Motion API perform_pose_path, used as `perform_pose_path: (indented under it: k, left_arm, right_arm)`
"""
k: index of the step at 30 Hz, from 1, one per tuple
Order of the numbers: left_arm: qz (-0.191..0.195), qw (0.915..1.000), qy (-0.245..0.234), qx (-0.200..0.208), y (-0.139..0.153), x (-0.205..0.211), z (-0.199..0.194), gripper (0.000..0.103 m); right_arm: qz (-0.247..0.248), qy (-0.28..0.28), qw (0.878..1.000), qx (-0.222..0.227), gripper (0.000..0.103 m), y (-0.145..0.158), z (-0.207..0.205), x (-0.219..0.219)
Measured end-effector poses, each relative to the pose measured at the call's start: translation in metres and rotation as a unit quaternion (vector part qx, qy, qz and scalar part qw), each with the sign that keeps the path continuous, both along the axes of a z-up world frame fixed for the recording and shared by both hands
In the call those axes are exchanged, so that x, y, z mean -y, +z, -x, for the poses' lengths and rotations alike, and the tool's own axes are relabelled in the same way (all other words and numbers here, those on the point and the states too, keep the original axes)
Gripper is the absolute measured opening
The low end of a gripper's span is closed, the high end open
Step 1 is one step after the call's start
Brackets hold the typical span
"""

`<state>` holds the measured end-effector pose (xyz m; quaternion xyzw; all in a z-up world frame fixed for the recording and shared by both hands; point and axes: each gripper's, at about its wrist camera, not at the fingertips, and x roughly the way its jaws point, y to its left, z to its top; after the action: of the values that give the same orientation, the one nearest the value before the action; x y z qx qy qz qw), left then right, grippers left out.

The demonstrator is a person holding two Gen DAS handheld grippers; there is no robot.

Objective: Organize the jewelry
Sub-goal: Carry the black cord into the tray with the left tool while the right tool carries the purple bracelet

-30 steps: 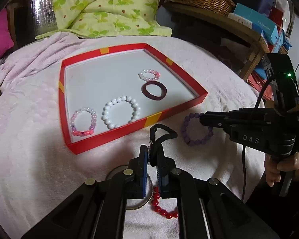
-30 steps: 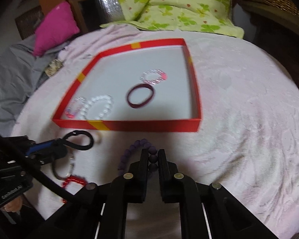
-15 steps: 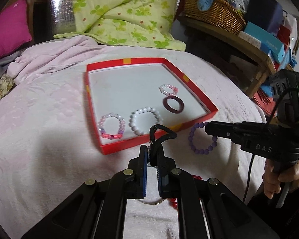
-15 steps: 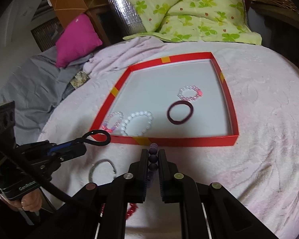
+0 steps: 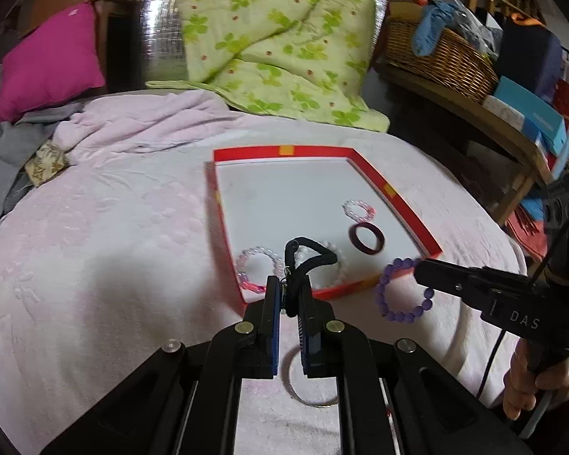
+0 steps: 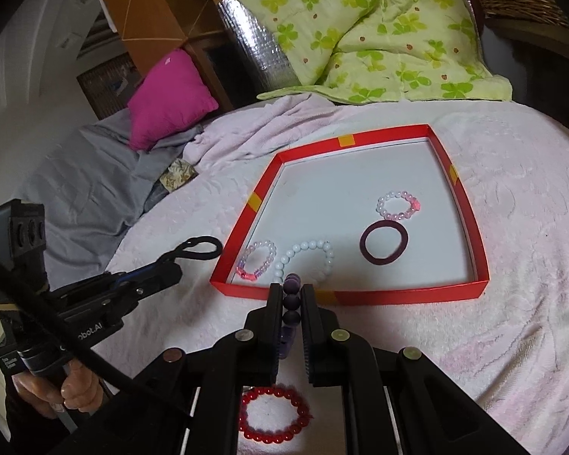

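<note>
A red tray (image 5: 394,193) (image 6: 462,193) lies on the pink blanket and holds a pink bead bracelet, a white pearl bracelet (image 6: 307,254), a dark maroon ring (image 6: 384,245) and a small pink bracelet (image 6: 397,205). My left gripper (image 5: 289,292) is shut on a black cord bracelet (image 5: 307,254), lifted near the tray's front left corner. My right gripper (image 6: 288,295) is shut on a purple bead bracelet (image 5: 402,290) (image 6: 292,299), held just in front of the tray's near rim. A red bead bracelet (image 6: 273,415) and a thin silver bangle (image 5: 307,386) lie on the blanket below the grippers.
A green floral quilt (image 5: 273,38) and a magenta pillow (image 6: 168,98) lie behind the tray. A wicker basket (image 5: 436,57) and boxes stand on a wooden shelf at the right. Grey cloth (image 6: 87,178) is bunched at the left.
Both grippers have risen from the blanket with their bracelets and pulled back, so the tray looks smaller. The purple bracelet now hangs in the air.
</note>
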<state>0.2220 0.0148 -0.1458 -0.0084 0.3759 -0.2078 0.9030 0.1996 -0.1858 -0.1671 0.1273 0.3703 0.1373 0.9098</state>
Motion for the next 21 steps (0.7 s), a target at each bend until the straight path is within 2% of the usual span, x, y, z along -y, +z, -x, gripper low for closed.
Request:
perform_pose_path:
  k: [9,21]
  left_arm:
    - [-0.028,0.9989,0.035,0.015,0.001,-0.001,-0.006,0.009]
    - [-0.033,0.9981,0.046,0.024,0.005,0.004,-0.011,0.009]
  right_arm:
    - [-0.017,-0.017,1.000,0.005,0.011,0.000,-0.005,-0.001]
    - [-0.038,-0.033,0.999,0.020,0.011,0.006,-0.018,-0.001]
